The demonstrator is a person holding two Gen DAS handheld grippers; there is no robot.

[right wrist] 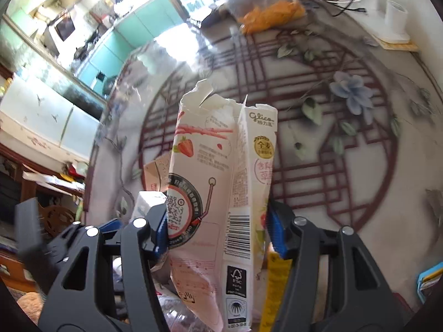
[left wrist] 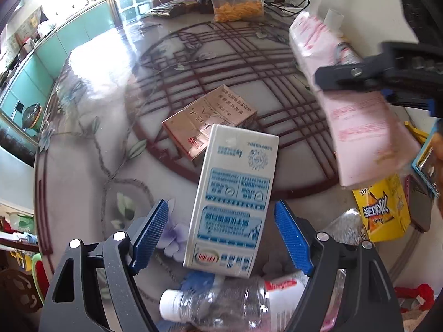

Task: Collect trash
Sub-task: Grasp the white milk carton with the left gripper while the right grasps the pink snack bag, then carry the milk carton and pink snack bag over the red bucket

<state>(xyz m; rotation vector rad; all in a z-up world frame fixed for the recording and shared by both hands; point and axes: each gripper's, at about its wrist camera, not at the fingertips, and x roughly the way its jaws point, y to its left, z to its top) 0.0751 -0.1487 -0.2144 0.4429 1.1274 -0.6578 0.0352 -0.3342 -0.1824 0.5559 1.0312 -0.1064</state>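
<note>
Right wrist view: right gripper (right wrist: pixel 218 229) clamped on torn pink Glico box (right wrist: pixel 221 182), held upright above the round table (right wrist: pixel 360 166). Left wrist view: left gripper (left wrist: pixel 221 229) spread wide, pads either side of the white-blue carton (left wrist: pixel 232 199) without touching it. Carton lies on the table, overlapping a brown box (left wrist: pixel 205 119); clear plastic bottle (left wrist: pixel 218 304) just below, yellow box (left wrist: pixel 384 210) to the right.

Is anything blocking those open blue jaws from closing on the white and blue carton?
Nothing visible does. The white and blue carton already sits between the left gripper jaws, with open gaps on both sides. A plastic bottle lies just below it, nearer the camera, not between the pads and the carton.
</note>
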